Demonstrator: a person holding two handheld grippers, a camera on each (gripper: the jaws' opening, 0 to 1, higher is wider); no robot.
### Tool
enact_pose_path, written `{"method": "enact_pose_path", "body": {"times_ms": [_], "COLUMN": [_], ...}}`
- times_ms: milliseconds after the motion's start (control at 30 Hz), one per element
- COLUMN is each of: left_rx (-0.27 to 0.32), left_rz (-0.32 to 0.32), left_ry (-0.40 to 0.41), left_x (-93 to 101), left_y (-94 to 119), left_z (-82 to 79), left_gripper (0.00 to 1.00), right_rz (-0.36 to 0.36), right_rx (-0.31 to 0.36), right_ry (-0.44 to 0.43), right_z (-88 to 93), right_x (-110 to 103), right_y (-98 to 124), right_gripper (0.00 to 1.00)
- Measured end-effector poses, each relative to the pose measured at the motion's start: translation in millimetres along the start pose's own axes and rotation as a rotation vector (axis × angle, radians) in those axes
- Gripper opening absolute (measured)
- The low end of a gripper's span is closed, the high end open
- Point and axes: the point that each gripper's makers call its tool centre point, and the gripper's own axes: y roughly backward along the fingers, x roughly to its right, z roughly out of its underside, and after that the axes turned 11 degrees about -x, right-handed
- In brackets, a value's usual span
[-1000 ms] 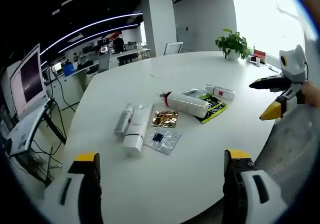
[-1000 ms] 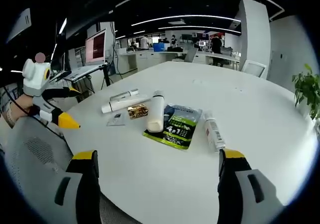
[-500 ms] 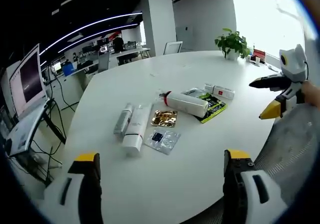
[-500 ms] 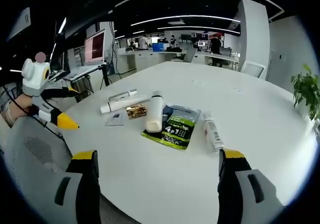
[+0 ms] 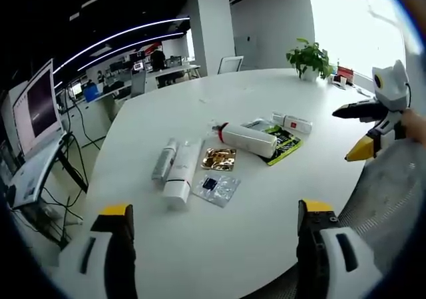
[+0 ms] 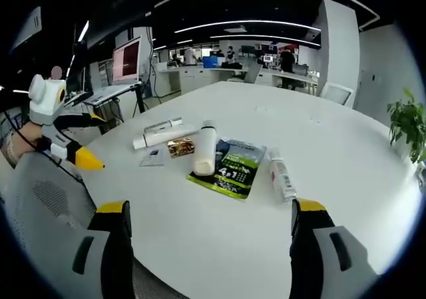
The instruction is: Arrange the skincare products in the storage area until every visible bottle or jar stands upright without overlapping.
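Observation:
All the skincare items lie flat in a loose row on the round white table (image 5: 200, 259). A white bottle with a red collar (image 5: 249, 139) (image 6: 204, 157) rests partly on a green packet (image 5: 285, 143) (image 6: 233, 169). A small white tube with a red label (image 5: 293, 122) (image 6: 281, 178) lies beyond it. A gold sachet (image 5: 219, 158) (image 6: 180, 147), a clear sachet (image 5: 216, 186) (image 6: 154, 156), a long white tube (image 5: 181, 171) (image 6: 163, 138) and a silvery tube (image 5: 164, 159) (image 6: 163, 125) lie together. My left gripper (image 5: 216, 209) (image 6: 96, 142) and right gripper (image 6: 210, 207) (image 5: 347, 134) hover open off the table's near edge, both holding nothing.
A potted plant (image 5: 308, 58) (image 6: 409, 122) stands at the table's far side. A monitor on a stand (image 5: 36, 106) (image 6: 128, 60) sits off the table. A grey mesh chair back (image 5: 389, 192) (image 6: 46, 199) is close below the grippers. Desks fill the office behind.
The right gripper view has drifted a little, so the camera moved slightly. No item on the table has moved and both grippers stay open.

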Motion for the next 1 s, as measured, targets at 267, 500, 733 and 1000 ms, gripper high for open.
{"method": "enact_pose_path", "body": {"times_ms": [267, 500, 733, 1000], "left_rx": [0.001, 0.017, 0.02, 0.014], "left_rz": [-0.009, -0.004, -0.005, -0.004], "left_ry": [-0.016, -0.007, -0.012, -0.02], "left_x": [0.6, 0.5, 2.0, 0.3], "left_y": [1, 3, 4, 2], "left_z": [-1.0, -3.5, -4.1, -3.0], "left_gripper": [0.99, 0.98, 0.98, 0.98], "right_rz": [-0.045, -0.043, -0.057, -0.068], "right_rx": [0.01, -0.002, -0.009, -0.063], "right_ry": [-0.023, 0.06, 0.126, 0.215], "right_z": [-10.7, -28.5, -44.6, -50.6], "right_x": [-4, -3, -7, -7], "right_y": [-1, -6, -13, -20], "right_gripper": [1.0, 1.0, 1.0, 1.0]}}
